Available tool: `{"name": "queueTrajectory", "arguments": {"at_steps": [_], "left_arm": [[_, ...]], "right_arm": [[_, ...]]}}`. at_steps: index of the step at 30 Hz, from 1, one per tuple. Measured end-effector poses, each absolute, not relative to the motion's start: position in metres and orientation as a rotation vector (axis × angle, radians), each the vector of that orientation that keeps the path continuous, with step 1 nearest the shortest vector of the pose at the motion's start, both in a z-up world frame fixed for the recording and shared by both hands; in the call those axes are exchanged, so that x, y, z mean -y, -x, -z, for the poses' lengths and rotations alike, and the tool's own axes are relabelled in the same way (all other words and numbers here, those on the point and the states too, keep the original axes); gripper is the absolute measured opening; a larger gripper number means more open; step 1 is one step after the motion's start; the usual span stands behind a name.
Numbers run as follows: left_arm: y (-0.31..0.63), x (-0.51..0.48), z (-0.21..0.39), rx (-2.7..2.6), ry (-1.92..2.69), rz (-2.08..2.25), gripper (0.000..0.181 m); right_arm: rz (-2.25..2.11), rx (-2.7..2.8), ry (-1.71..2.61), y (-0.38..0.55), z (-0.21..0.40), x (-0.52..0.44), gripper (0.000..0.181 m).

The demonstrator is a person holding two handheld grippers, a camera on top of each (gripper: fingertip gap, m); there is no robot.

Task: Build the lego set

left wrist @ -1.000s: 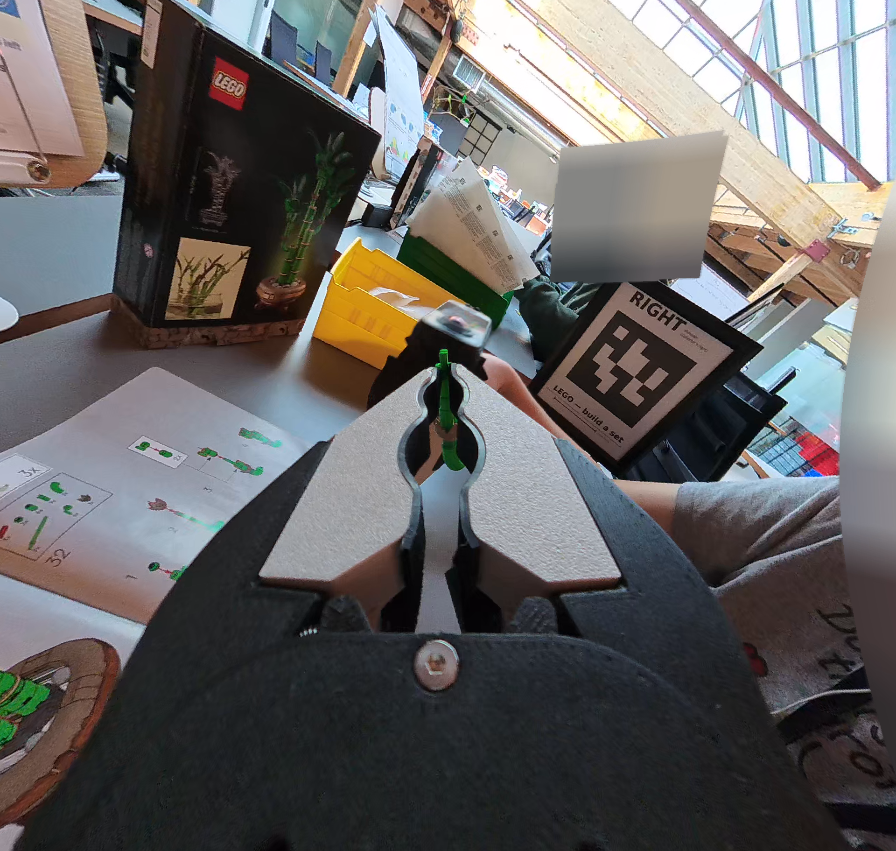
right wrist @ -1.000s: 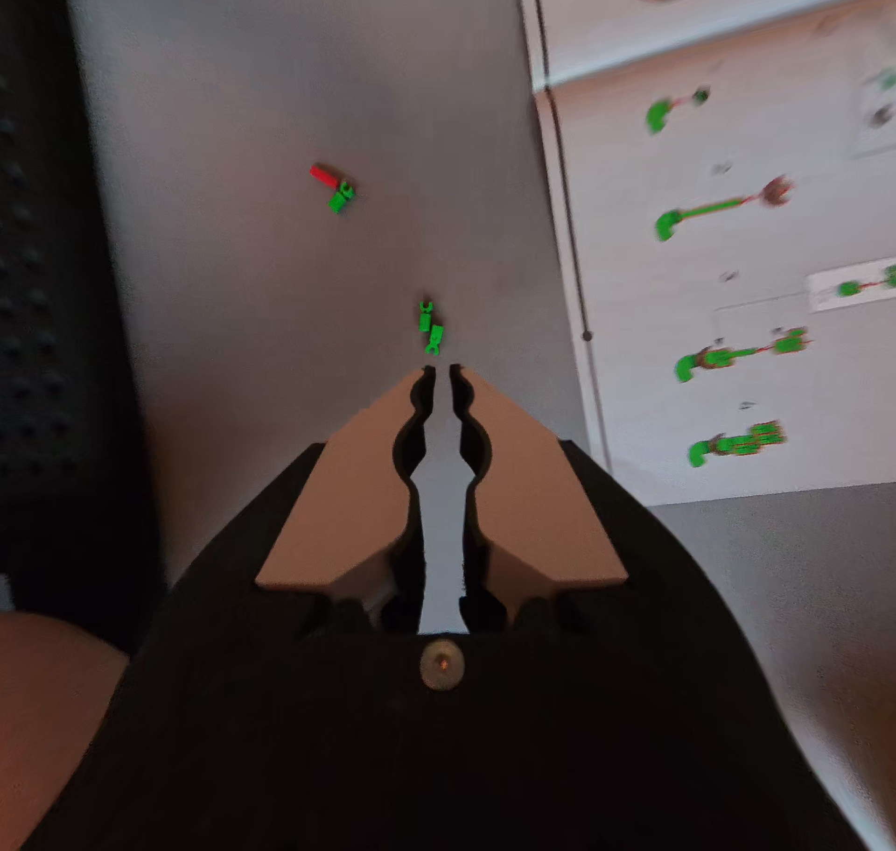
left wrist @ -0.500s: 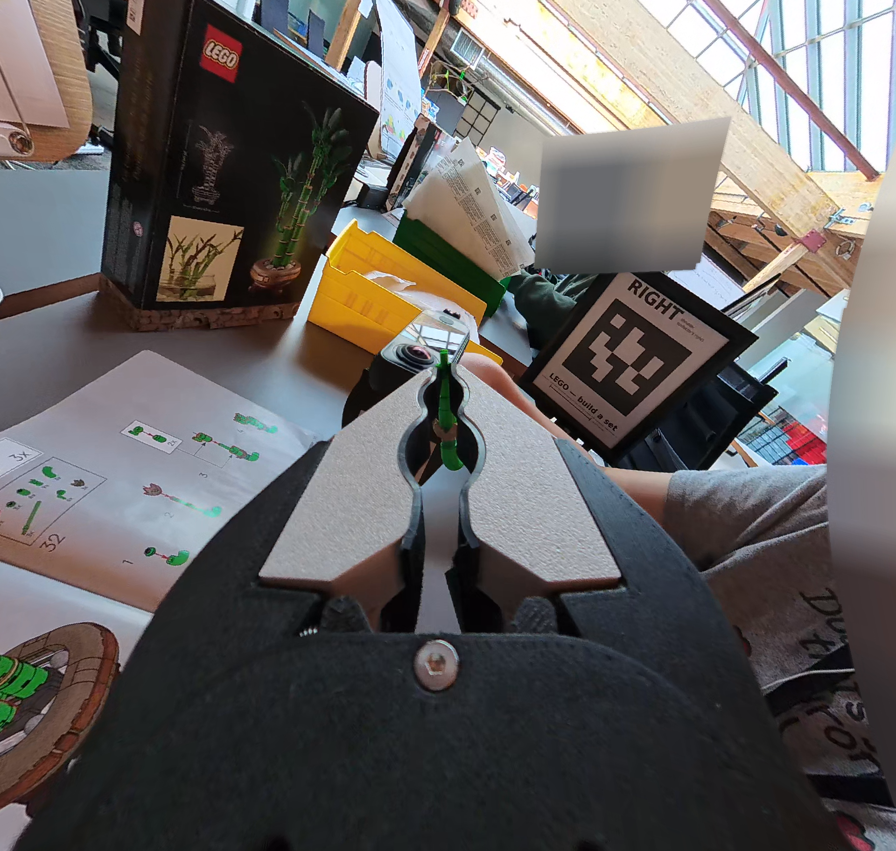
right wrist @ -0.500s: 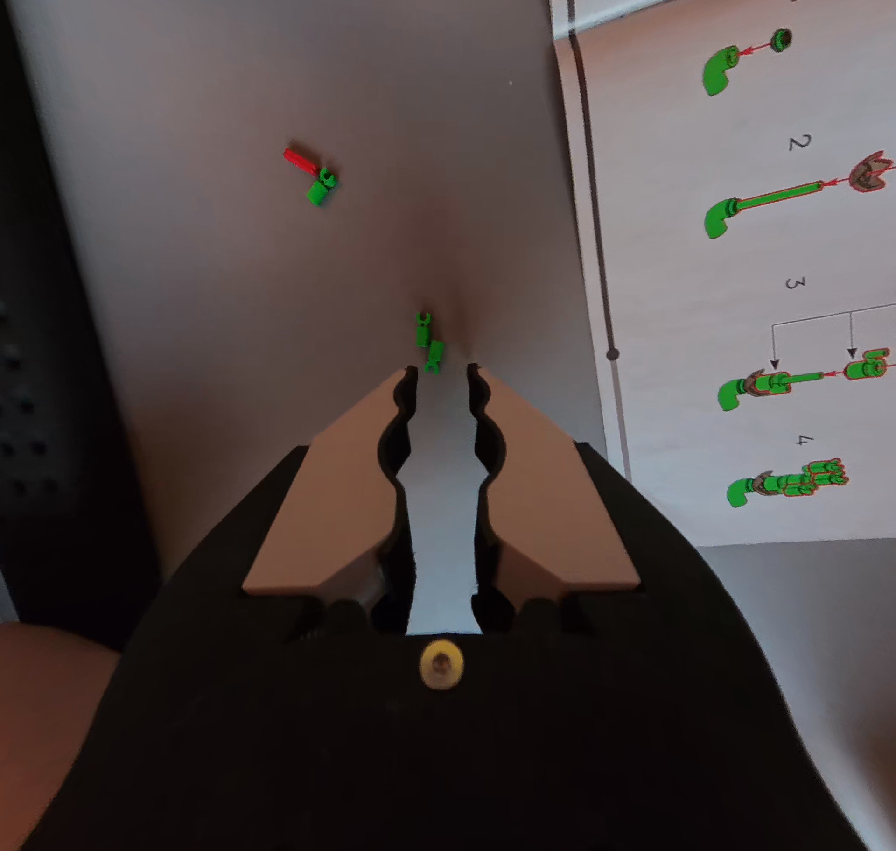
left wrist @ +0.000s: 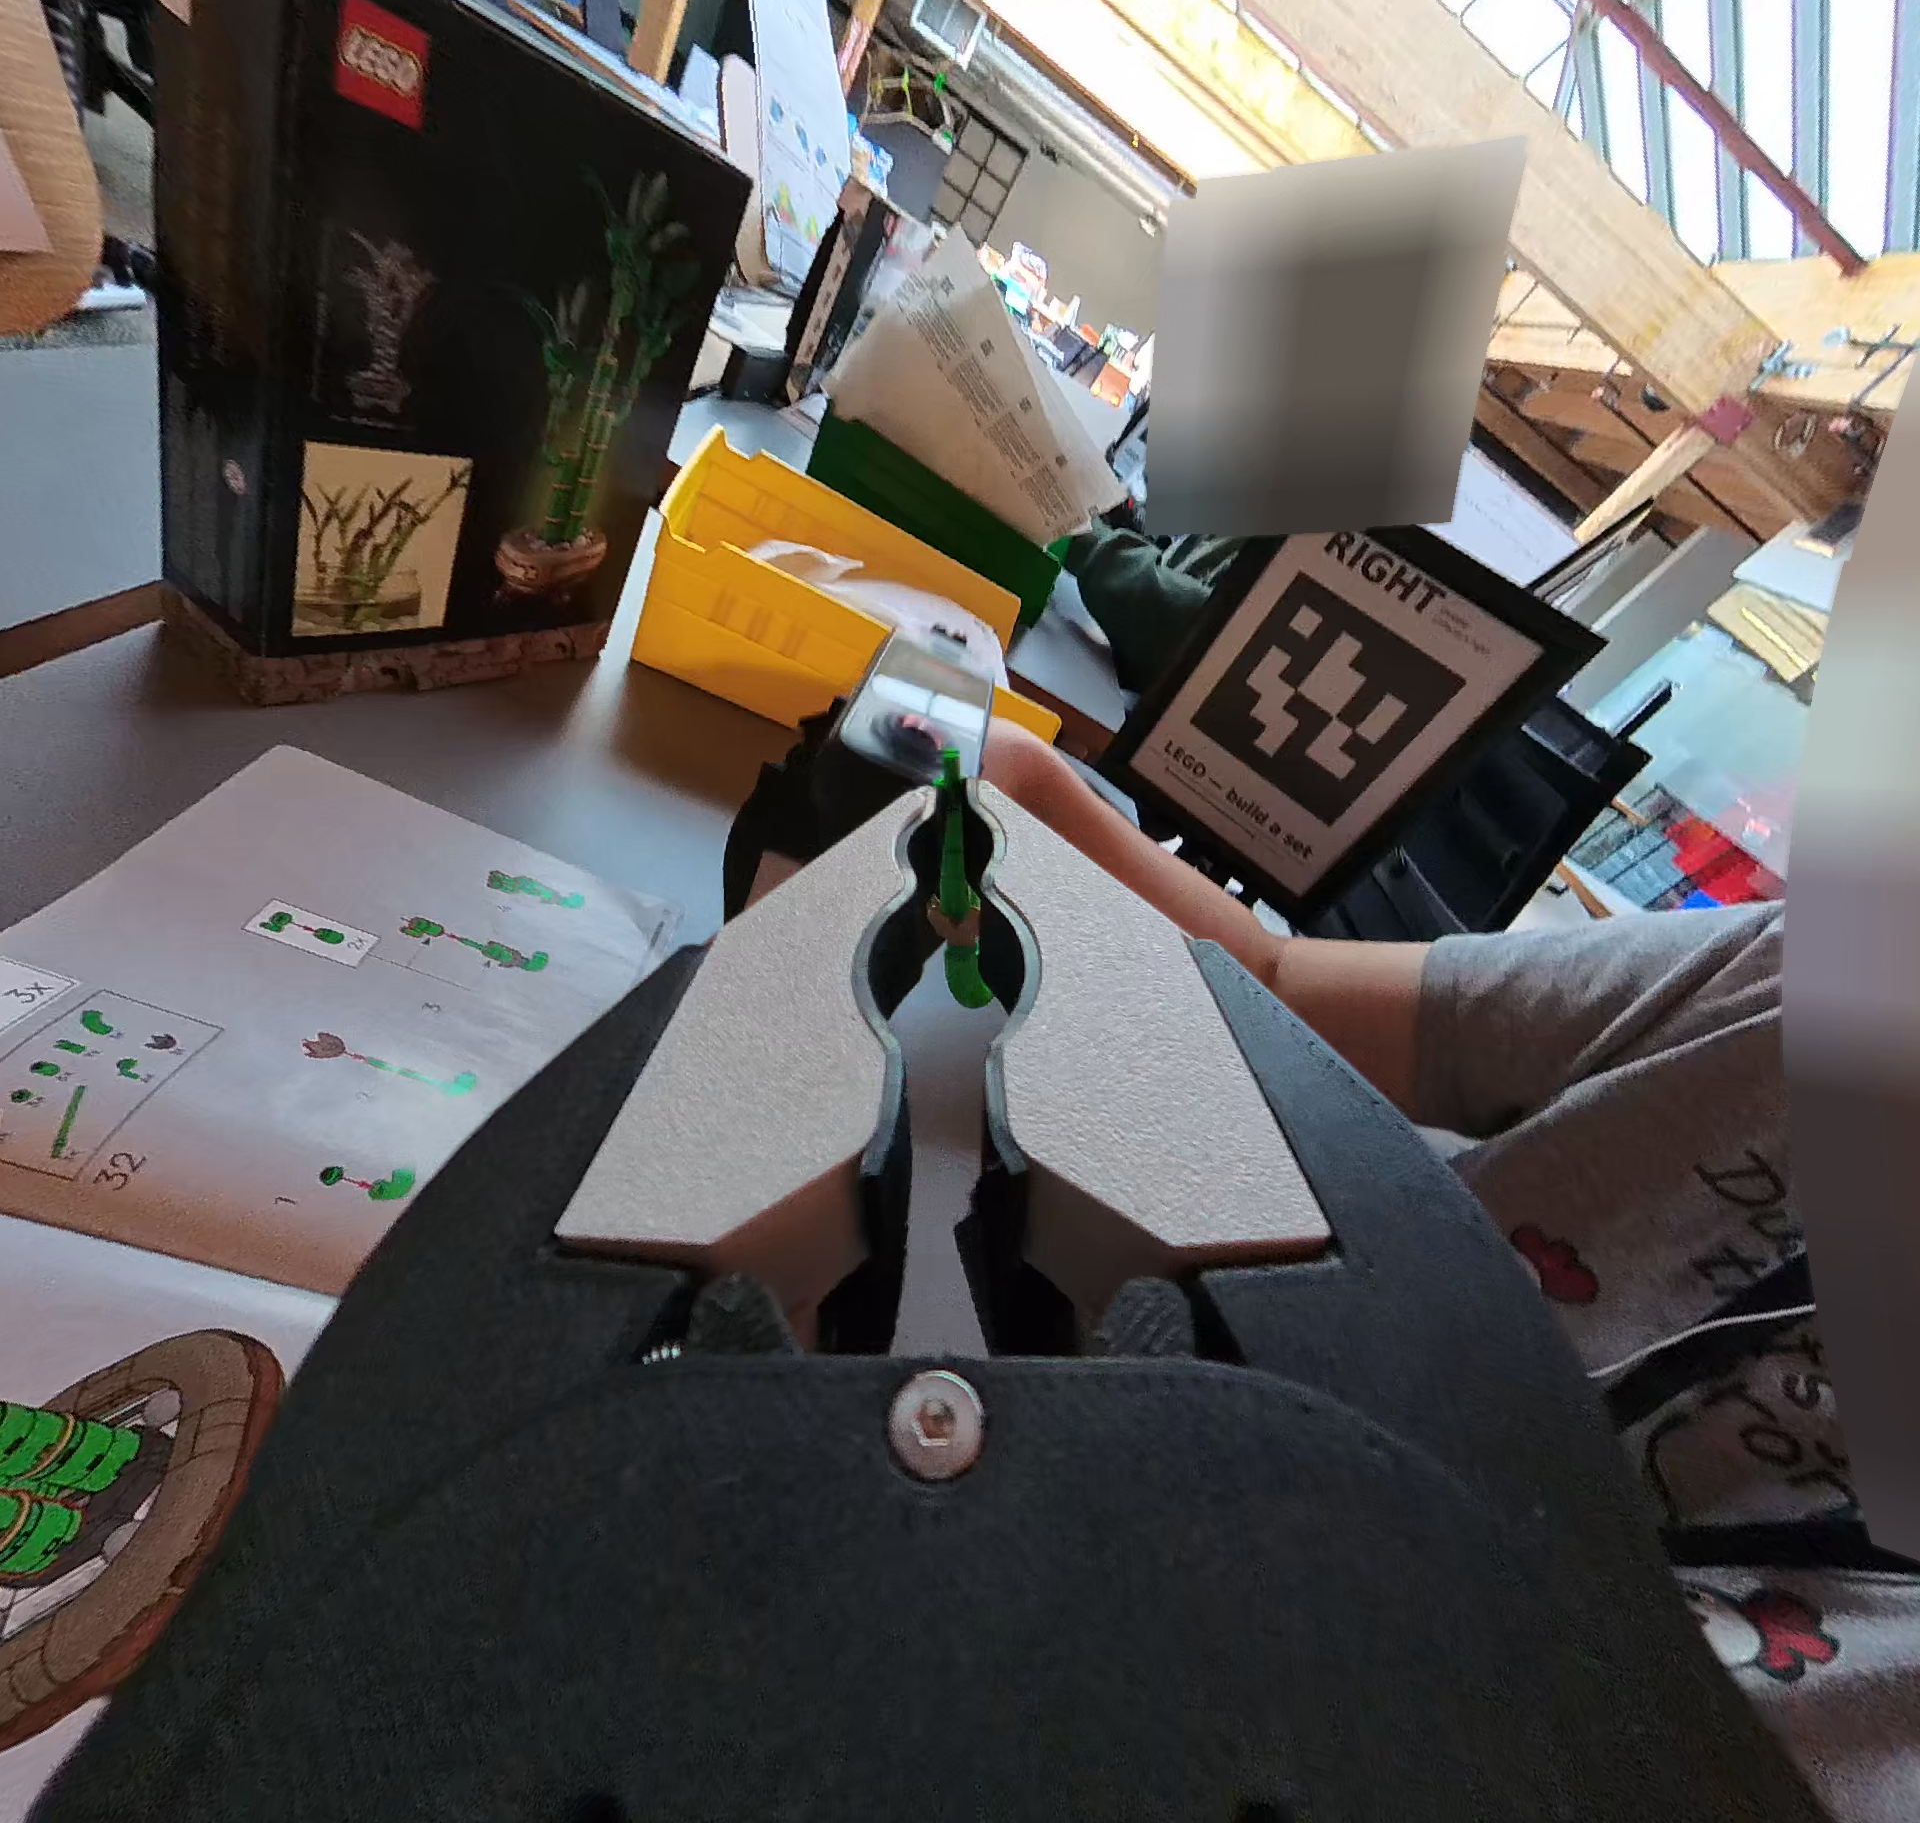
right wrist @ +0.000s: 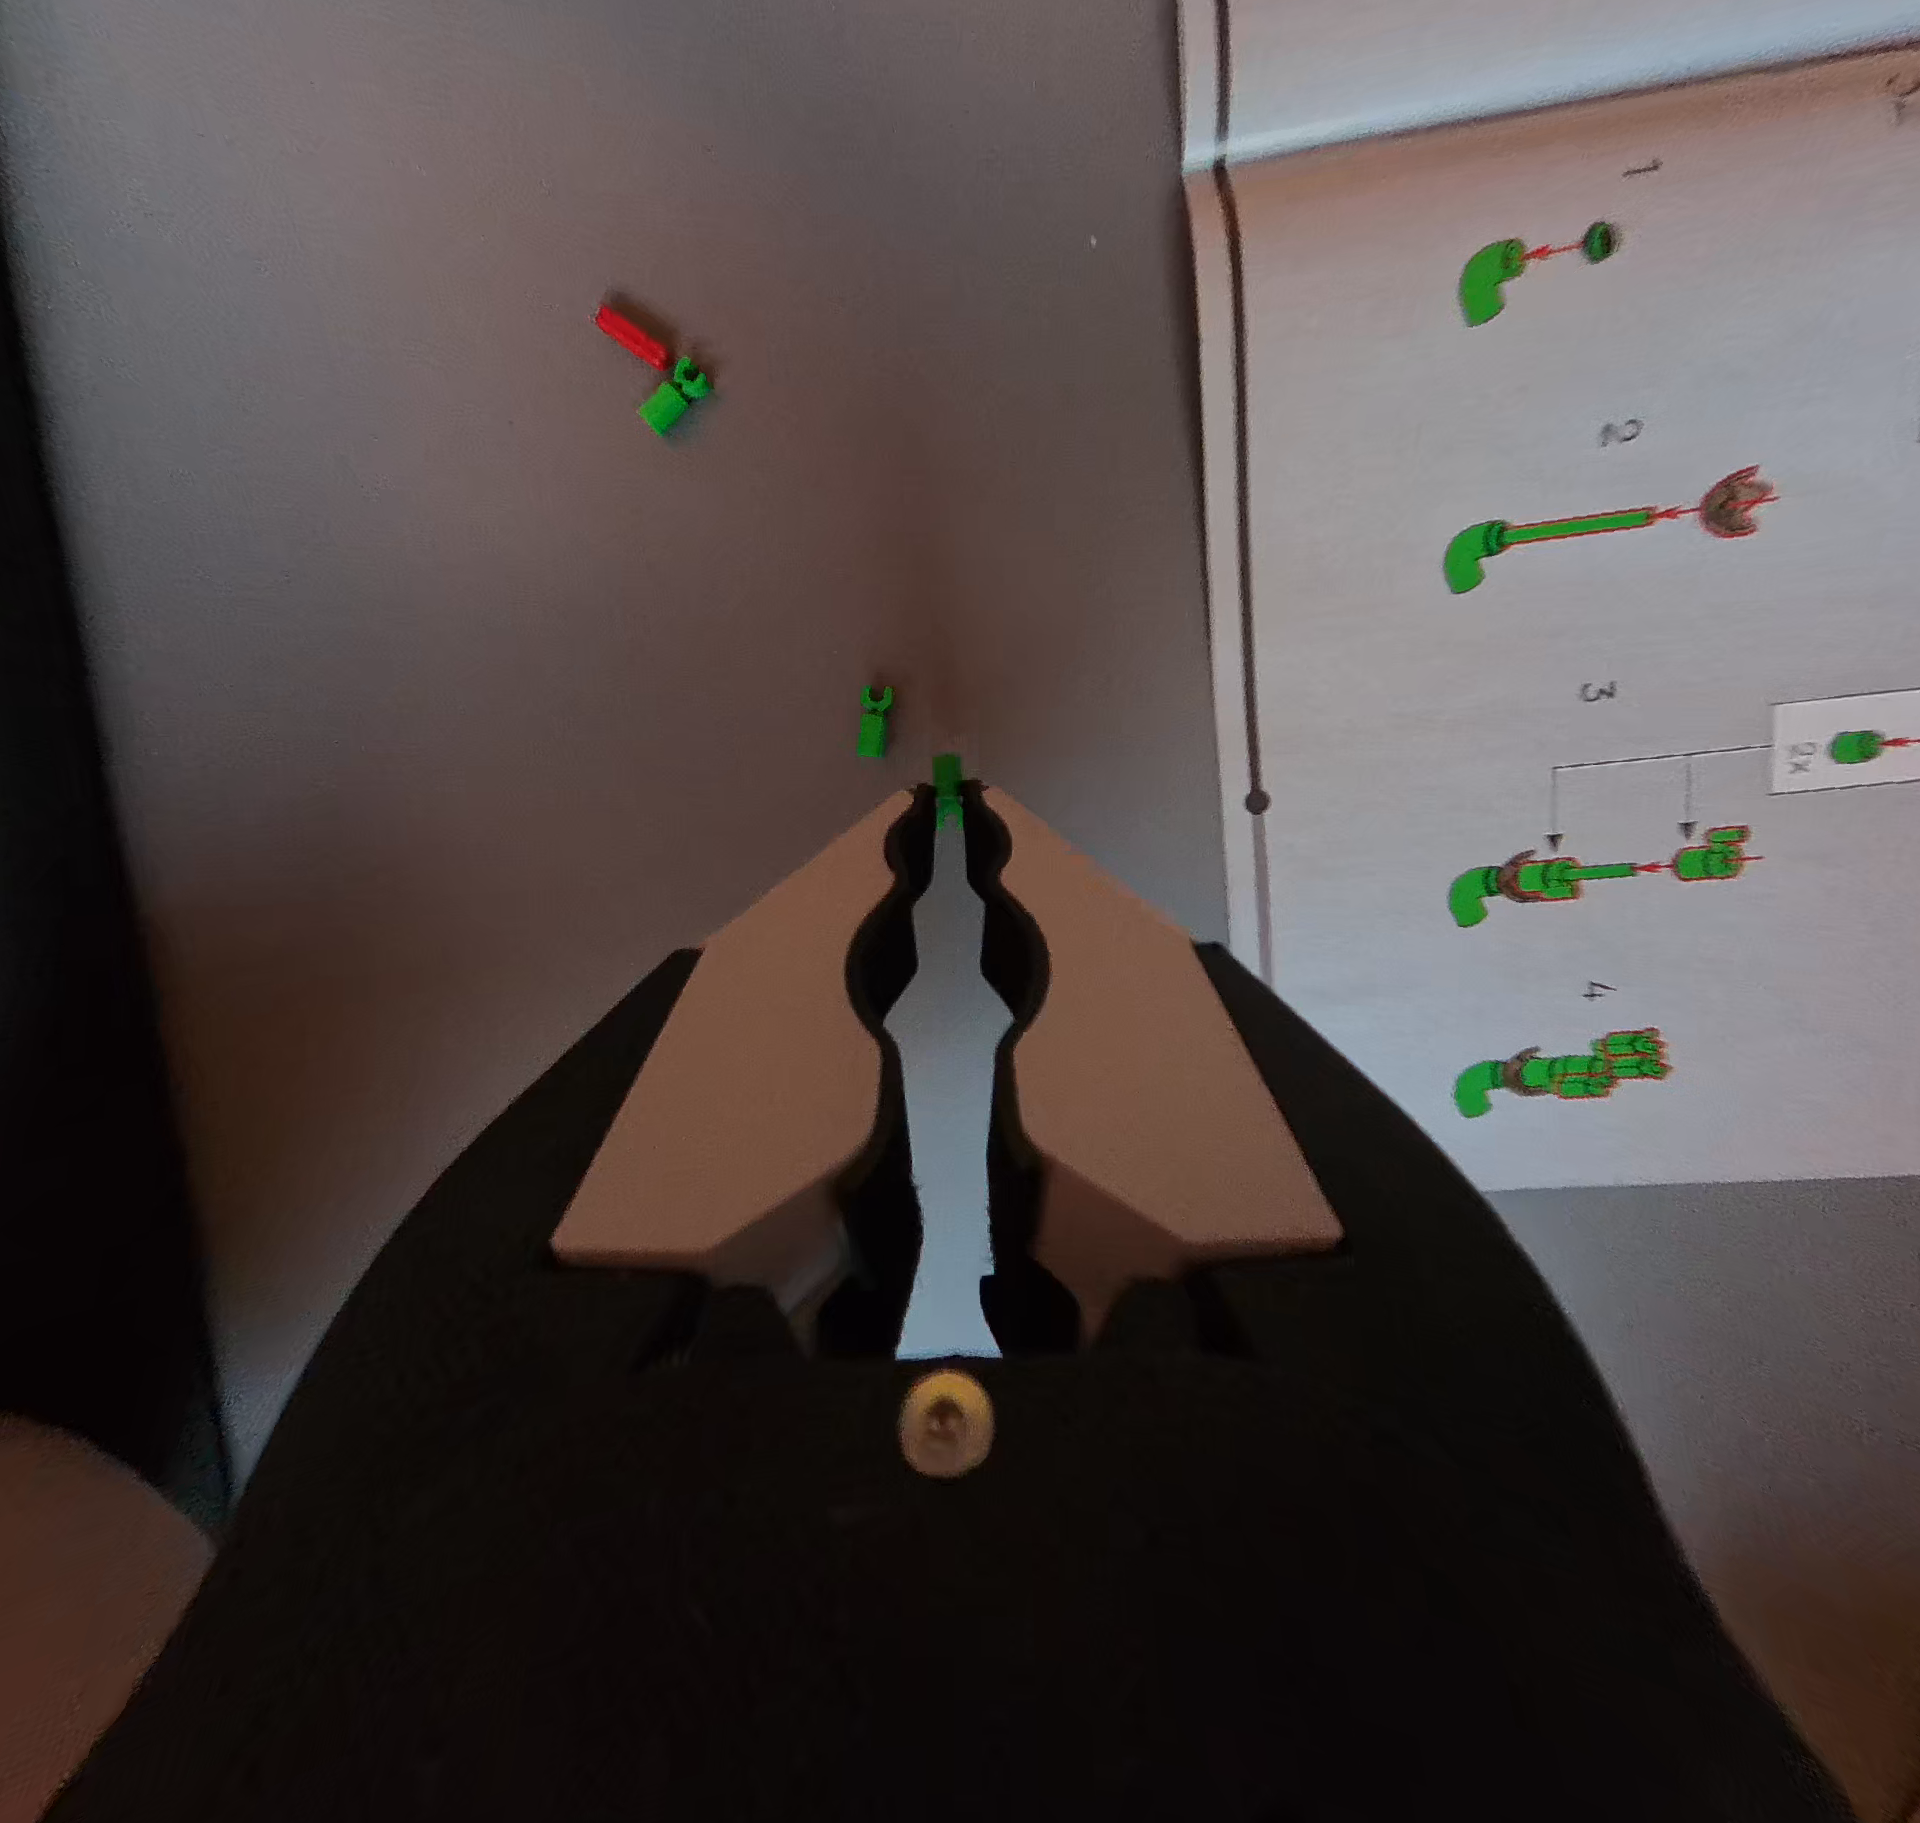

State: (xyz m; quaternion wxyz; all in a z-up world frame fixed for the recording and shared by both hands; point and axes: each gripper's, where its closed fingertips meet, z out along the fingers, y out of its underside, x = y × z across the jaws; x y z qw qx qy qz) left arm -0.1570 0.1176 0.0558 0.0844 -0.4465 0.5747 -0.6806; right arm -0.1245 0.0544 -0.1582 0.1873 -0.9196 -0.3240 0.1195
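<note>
My left gripper (left wrist: 951, 802) is shut on a thin green stem piece (left wrist: 956, 890) with a brown collar and a curved green end, held upright above the table. My right gripper (right wrist: 945, 788) is shut on a small green clip piece (right wrist: 947, 784) at its tips, right on the grey table. A second green clip piece (right wrist: 875, 724) lies just left of the tips. Farther off lie another green piece (right wrist: 670, 402) and a red pin (right wrist: 630, 334). The other gripper (left wrist: 914, 708) shows beyond my left one, held by a person's hand.
The open instruction booklet (right wrist: 1558, 630) lies to the right of the pieces and also shows in the left wrist view (left wrist: 312, 994). The black set box (left wrist: 416, 319), a yellow bin (left wrist: 790, 589) and a green bin (left wrist: 914, 495) stand at the back. A dark mat (right wrist: 62, 838) lies at left.
My right gripper has moved forward and closed on the nearer green clip piece, which lay on the table before. My left gripper still holds the stem, its view shifted slightly.
</note>
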Motion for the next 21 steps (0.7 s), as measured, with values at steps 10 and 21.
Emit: {"name": "queueTrajectory", "arguments": {"at_steps": [10, 21], "left_arm": [[0.161, -0.092, -0.005, -2.040, 1.542, 1.925, 0.001], [0.187, -0.063, 0.020, -2.360, 1.699, 1.916, 0.001]], "right_arm": [[-0.157, 0.947, 1.999, 0.138, 0.040, -0.072, 0.004], [0.064, 1.153, 1.925, 0.164, 0.023, -0.069, 0.004]]}}
